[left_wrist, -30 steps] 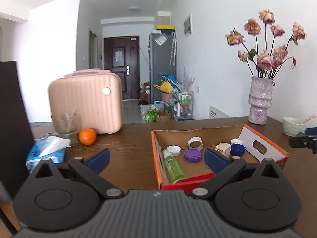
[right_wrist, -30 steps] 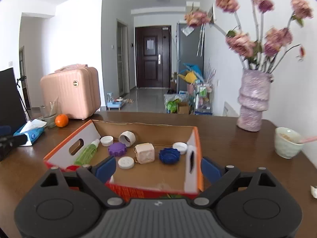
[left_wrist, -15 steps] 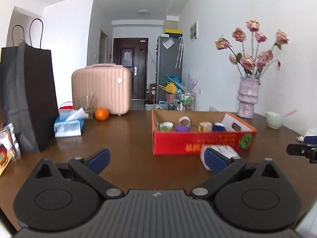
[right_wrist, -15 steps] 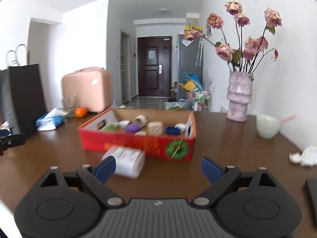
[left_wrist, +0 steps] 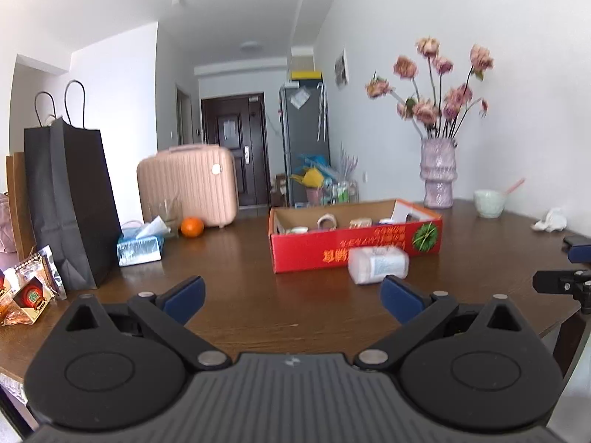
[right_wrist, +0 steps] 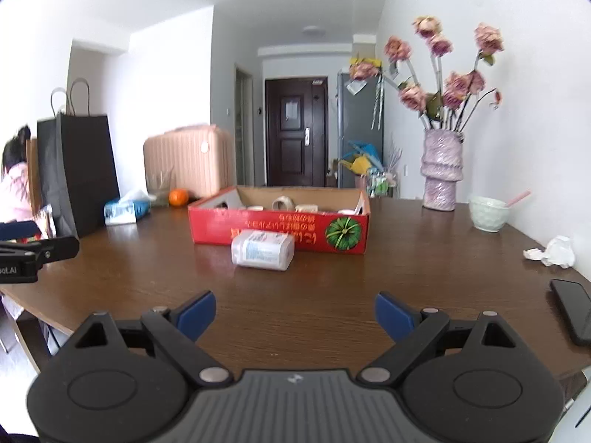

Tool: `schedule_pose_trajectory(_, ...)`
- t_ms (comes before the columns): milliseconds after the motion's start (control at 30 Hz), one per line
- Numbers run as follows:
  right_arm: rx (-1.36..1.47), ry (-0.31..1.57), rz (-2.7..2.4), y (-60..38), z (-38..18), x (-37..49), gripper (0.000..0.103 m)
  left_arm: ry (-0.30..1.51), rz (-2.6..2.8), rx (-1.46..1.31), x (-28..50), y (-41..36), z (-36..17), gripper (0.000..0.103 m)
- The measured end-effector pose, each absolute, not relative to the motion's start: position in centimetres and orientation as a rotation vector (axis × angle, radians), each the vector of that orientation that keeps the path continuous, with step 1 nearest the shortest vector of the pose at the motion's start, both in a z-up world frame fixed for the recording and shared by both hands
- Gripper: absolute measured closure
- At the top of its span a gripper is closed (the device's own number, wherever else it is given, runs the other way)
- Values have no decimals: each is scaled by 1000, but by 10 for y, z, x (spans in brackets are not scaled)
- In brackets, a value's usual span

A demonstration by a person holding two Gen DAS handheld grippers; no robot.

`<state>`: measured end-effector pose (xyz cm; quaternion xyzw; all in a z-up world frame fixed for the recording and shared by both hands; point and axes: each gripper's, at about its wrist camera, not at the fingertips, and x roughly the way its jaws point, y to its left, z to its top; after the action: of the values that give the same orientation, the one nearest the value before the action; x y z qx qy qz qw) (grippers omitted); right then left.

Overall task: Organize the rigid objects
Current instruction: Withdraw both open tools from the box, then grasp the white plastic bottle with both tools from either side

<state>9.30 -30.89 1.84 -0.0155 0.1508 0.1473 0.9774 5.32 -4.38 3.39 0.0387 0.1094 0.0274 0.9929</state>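
A red cardboard box (left_wrist: 354,247) (right_wrist: 280,227) stands on the brown table (left_wrist: 258,288) (right_wrist: 332,288) with several small lids and a tape roll (left_wrist: 326,222) (right_wrist: 283,203) inside. A white pill bottle (left_wrist: 377,265) (right_wrist: 263,250) lies on its side on the table against the box's near wall. My left gripper (left_wrist: 291,297) is open and empty, well short of the bottle. My right gripper (right_wrist: 294,313) is open and empty, also short of the bottle.
A black paper bag (left_wrist: 70,203), tissue box (left_wrist: 139,248), orange (left_wrist: 192,227) and pink case (left_wrist: 188,184) stand at the left. A flower vase (right_wrist: 441,175), bowl (right_wrist: 488,212), crumpled paper (right_wrist: 554,253) and phone (right_wrist: 572,310) lie at the right.
Both grippers have pulled back and lower from over the box toward the table's near edge. The white bottle in front of the box has come into view. Both stay open.
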Motion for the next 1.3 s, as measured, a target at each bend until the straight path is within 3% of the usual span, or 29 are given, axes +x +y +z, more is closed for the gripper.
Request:
schedule_pose_trajectory(67,-34,283,307,-312,20,86,0,203,32,84,46,-46,35,0)
schedule_pose_trajectory(800,119,315,240,-311,-16,143,0,384,40,26,127,-25,-6,0)
schedule_pose_trajectory(1300,105,442,326,-289,8,267,0,467,-115,-3,254,-21,13,0)
